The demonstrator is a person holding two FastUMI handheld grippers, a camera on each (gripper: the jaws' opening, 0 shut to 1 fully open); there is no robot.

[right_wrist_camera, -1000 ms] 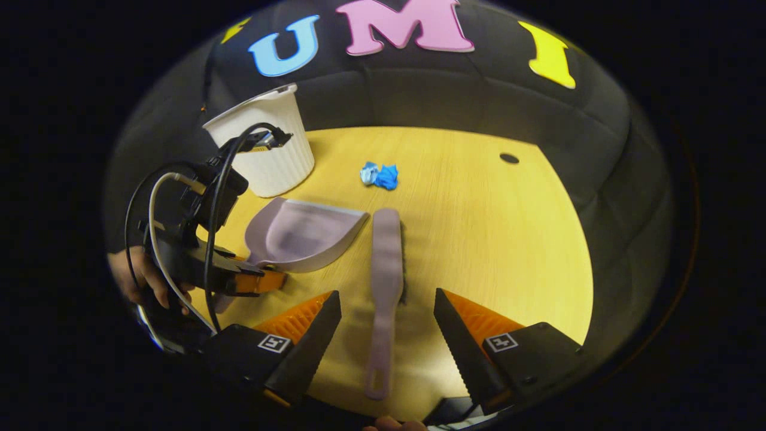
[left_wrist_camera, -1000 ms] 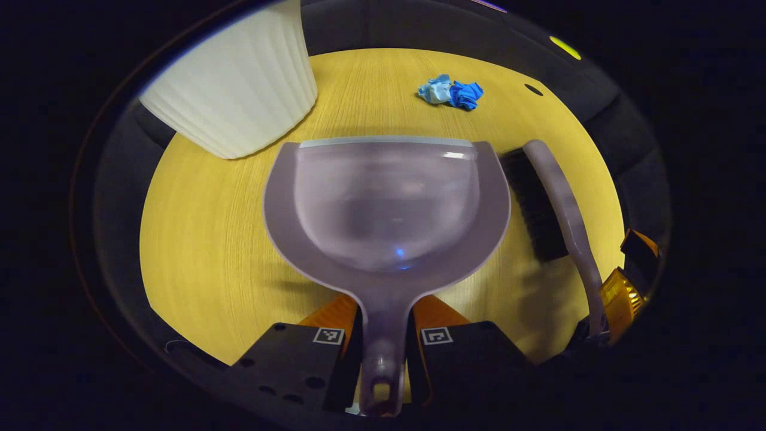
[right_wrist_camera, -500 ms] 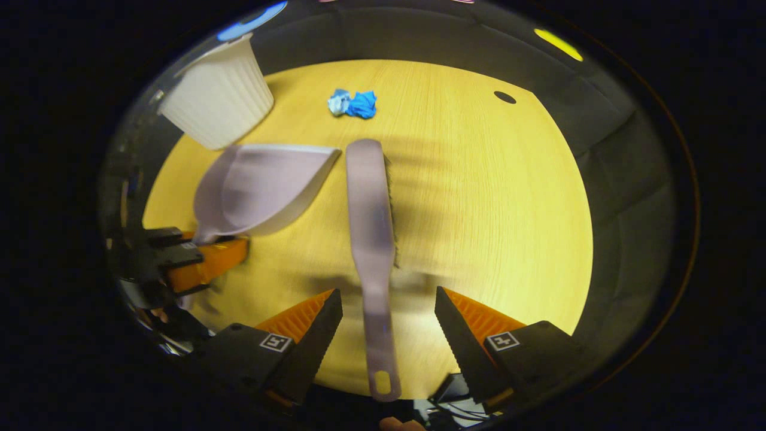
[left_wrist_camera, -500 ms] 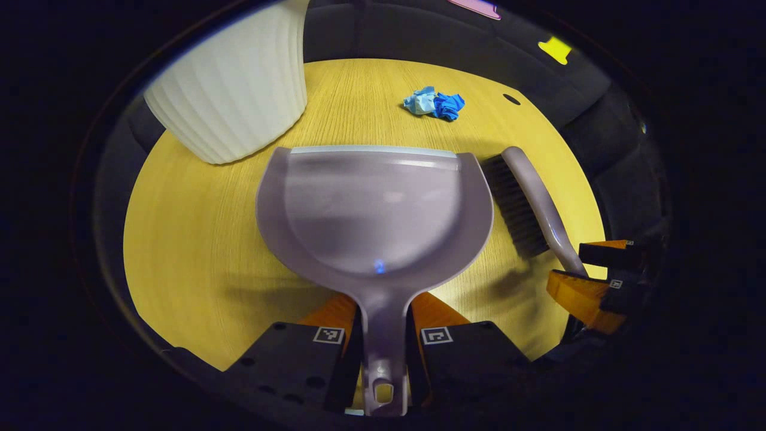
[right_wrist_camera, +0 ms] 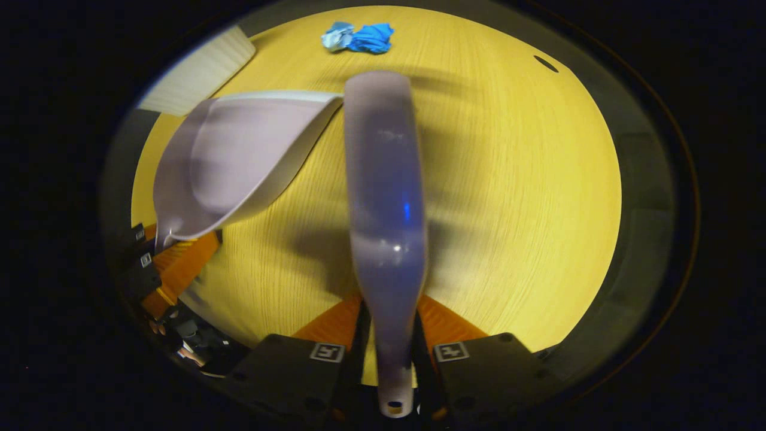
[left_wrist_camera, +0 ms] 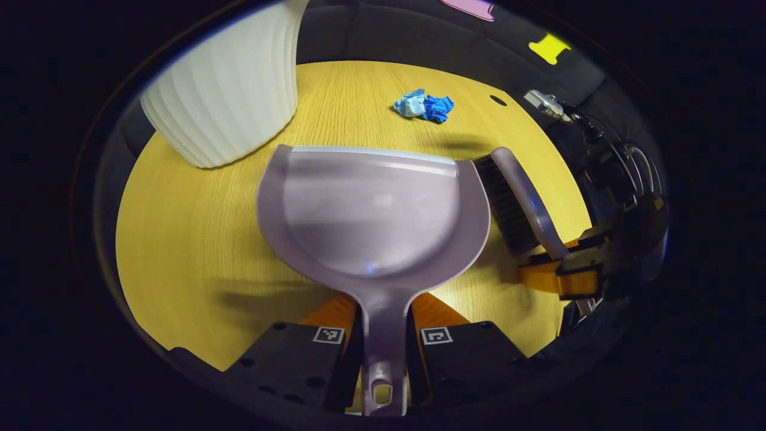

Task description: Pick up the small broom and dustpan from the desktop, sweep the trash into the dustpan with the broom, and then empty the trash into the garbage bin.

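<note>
- Step in hand: pick-up, and it looks all but done. Both tools are gripped; sweeping has not started.
- Left gripper (left_wrist_camera: 383,335): clamped on the dustpan (left_wrist_camera: 371,209) handle, both fingers pressed against it at bottom centre of the left gripper view. Pan mouth points toward the top of the frame, its grey lip edge facing the trash.
- Right gripper (right_wrist_camera: 389,353): closed on the broom (right_wrist_camera: 383,191) handle, fingers tight on either side at bottom centre of the right gripper view. Broom back runs up the middle of the frame; bristles are hidden behind it there.
- In the left gripper view the broom sits at right of centre, just beside the pan's right rim, bristles facing the pan.
- Trash (left_wrist_camera: 423,106): a crumpled blue wad, upper centre of the left gripper view, on the desktop (left_wrist_camera: 197,251) beyond the pan lip and apart from it. Also top centre of the right gripper view, past the broom tip.
- Garbage bin (left_wrist_camera: 230,90): white, ribbed, upper left of the left gripper view, near the pan's left corner.
- Cannot tell whether pan and broom are lifted or resting on the desktop.
- Next move, as I judge it: set the pan lip flat on the desktop just short of the wad, carry the broom head past the far side of the wad, bristles down, then draw it back toward the pan.
- Needs the lip flush, or the wad may slide under it.
</note>
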